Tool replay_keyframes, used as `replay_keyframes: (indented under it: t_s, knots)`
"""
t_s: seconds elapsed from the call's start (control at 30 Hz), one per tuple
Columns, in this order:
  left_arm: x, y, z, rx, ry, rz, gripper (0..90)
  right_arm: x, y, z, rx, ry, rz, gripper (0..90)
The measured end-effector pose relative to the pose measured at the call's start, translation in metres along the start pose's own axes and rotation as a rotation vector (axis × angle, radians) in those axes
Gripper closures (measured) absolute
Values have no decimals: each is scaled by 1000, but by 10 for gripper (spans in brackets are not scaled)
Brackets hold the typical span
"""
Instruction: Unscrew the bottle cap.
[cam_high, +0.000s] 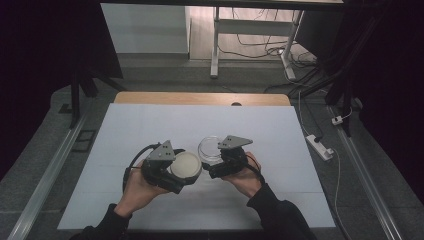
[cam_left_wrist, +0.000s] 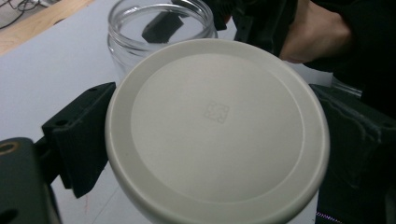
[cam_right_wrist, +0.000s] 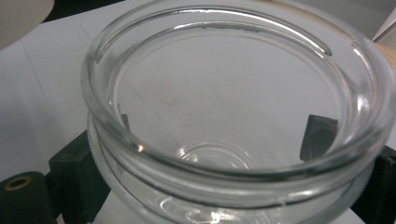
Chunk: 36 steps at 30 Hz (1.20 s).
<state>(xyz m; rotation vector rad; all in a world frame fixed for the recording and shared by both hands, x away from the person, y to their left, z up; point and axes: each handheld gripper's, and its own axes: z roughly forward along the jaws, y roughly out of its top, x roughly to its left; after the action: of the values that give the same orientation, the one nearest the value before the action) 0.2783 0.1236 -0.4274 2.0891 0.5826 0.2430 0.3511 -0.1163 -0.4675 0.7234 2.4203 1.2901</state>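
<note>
A round off-white lid (cam_high: 186, 167) (cam_left_wrist: 217, 128) sits clamped between the jaws of my left gripper (cam_high: 184, 170), its flat top facing the camera. Just to its right, my right gripper (cam_high: 212, 159) is shut on a clear, empty glass jar (cam_high: 209, 148) (cam_right_wrist: 233, 116), holding it by the body below the rim. The jar's open mouth points up and away. In the left gripper view the jar (cam_left_wrist: 156, 23) stands right behind the lid, with the right hand (cam_left_wrist: 317, 32) beyond it. Lid and jar are close together but apart.
A white sheet (cam_high: 150, 130) covers the wooden table (cam_high: 200, 98). A power strip (cam_high: 320, 146) and cables lie on the floor to the right. Metal rails (cam_high: 45, 180) run along both sides. A desk frame (cam_high: 215, 45) stands beyond the table.
</note>
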Motion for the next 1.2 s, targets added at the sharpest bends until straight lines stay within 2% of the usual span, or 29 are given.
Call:
replay_keyframes:
  t_s: [0.47, 1.2]
  knots:
    - [-1, -16, 16, 20, -28, 11, 79, -11, 5, 9, 3, -19, 15, 65]
    - [-2, -29, 46, 32, -71, 9, 79, -30, 16, 27, 0, -30, 37, 65]
